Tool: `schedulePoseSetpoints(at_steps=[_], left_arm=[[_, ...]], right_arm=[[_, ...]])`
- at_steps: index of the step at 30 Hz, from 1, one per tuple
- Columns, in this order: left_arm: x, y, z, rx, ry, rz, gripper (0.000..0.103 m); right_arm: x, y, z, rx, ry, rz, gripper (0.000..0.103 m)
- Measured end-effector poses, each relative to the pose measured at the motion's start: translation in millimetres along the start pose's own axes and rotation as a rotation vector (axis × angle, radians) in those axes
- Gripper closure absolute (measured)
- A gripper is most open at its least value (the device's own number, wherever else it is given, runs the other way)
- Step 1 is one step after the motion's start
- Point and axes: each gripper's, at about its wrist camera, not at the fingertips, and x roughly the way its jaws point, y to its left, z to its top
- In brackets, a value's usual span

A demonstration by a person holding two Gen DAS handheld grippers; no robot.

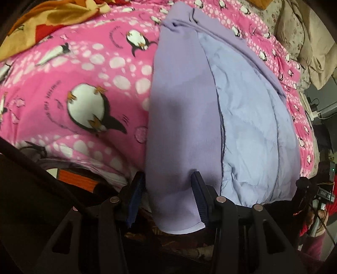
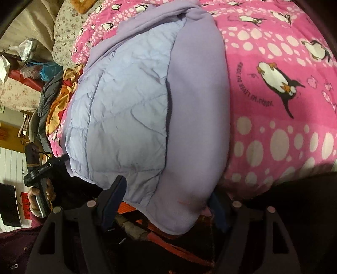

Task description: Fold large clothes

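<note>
A lilac jacket (image 1: 189,105) with a pale blue quilted lining (image 1: 252,126) lies lengthwise on a pink penguin blanket (image 1: 73,84), its near end hanging over the bed edge. My left gripper (image 1: 168,194) is open, its fingers either side of the jacket's near lilac corner. In the right wrist view the jacket (image 2: 195,105) and its lining (image 2: 122,105) fill the middle. My right gripper (image 2: 168,202) is open, straddling the jacket's near hem; its right finger is partly hidden behind the cloth.
The pink blanket (image 2: 284,126) covers the bed. An orange and yellow cloth (image 1: 52,16) lies at the far left corner. Beige bedding (image 1: 305,42) is piled at the far right. The other handle and hand (image 2: 40,189) show at the left.
</note>
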Motion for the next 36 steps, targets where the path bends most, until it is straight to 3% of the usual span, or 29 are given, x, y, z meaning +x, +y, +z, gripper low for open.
schedulePoseSetpoints(at_steps=[4,5,6,7,9,11,15,20,29,36], left_arm=[[0.5,-6.2,-3.5,0.042,0.016,0.007,0.087],[-0.3,-7.5,-4.7,0.051,0.017,0.003,0.088],[0.2,-10.1,-6.2,0.058,0.017,0.003,0.097],[0.1,-12.1,-6.7,0.071,0.016,0.012,0.103],[-2.3,-15.6,-8.4,0.088,0.007,0.025,0.103],[-8.8,-17.7,-11.5,0.095,-0.003,0.018,0.103],[-29.0,-20.4,-14.9,0.115,-0.036,-0.006,0.103],[-66.9,-25.0,-2.0,0.1,-0.136,-0.105,0.103],[-112.9,-22.0,76.8,0.015,-0.367,-0.176,0.103],[-100.4,-35.9,148.3,-0.025,-0.446,-0.186,0.103]], right_arm=[[3.3,2.5,-1.6,-0.028,-0.002,-0.015,0.025],[3.3,3.9,-2.5,-0.039,-0.006,-0.018,0.032],[3.2,5.5,-3.4,-0.053,-0.008,-0.016,0.048],[3.1,6.4,-3.8,-0.063,-0.007,-0.011,0.057],[3.0,6.8,-3.7,-0.074,-0.01,-0.015,0.082],[-0.1,6.3,-3.0,-0.077,-0.023,-0.012,0.087],[-16.6,17.2,-1.9,-0.143,-0.059,-0.013,0.089],[-43.0,30.9,9.7,-0.186,-0.133,0.039,0.089],[-91.3,45.6,70.4,-0.156,-0.362,0.132,0.089],[-94.9,50.9,138.0,-0.116,-0.474,0.11,0.089]])
